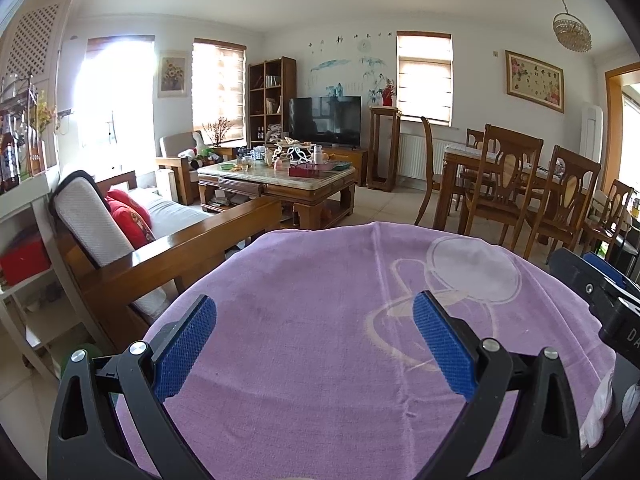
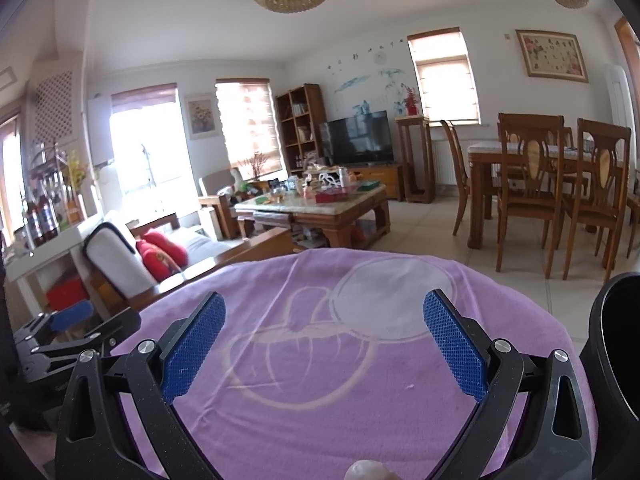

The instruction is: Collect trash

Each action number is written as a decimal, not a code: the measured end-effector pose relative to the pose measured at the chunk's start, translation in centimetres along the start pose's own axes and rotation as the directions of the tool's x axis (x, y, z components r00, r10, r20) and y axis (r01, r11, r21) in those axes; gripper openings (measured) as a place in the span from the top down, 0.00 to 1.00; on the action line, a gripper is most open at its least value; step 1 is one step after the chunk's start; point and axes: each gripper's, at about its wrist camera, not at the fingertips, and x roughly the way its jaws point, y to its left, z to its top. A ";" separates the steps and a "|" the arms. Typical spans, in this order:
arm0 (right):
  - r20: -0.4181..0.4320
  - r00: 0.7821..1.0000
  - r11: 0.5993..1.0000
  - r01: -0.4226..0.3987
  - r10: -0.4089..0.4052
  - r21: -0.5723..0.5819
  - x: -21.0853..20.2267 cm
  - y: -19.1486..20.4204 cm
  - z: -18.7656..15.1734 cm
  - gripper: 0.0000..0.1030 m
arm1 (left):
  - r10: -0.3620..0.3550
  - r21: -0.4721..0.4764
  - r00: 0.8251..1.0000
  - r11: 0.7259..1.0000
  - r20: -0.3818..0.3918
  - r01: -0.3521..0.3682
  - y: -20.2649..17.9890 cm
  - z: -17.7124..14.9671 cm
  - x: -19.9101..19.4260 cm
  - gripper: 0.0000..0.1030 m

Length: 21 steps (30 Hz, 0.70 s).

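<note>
Left gripper [image 1: 314,344] over purple cloth [image 1: 320,320], jaws spread wide, nothing held; blue pads [image 1: 184,346] mesh-textured. White crumpled item [image 1: 600,408], possibly trash, at cloth's right edge. Right gripper [image 2: 324,346] likewise agape and unloaded over the faded ring-and-oval print. Black cylindrical container [image 2: 616,360] beside cloth's right edge; contents not visible.

Left tool [image 1: 314,342] spread wide, nothing between its blue pads [image 1: 184,346], over a purple cloth [image 1: 320,280] covering the worktop. Right tool [image 1: 600,292] at the right edge, partly cut off. Beyond: wooden sofa [image 1: 168,248], cluttered coffee table [image 1: 276,184], television [image 1: 325,120], dining chairs [image 1: 500,184].
</note>
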 end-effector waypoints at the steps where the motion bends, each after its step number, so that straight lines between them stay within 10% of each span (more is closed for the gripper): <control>1: 0.000 1.000 1.000 0.000 0.000 -0.001 0.0 0.0 0.0 0.05 | 0.000 -0.001 1.000 1.000 0.000 0.000 0.0 0.0 0.0 0.05; 21: 0.000 1.000 1.000 0.001 -0.001 0.001 -0.1 0.1 0.1 0.05 | 0.007 -0.008 1.000 1.000 0.003 -0.007 0.0 -0.2 0.0 0.05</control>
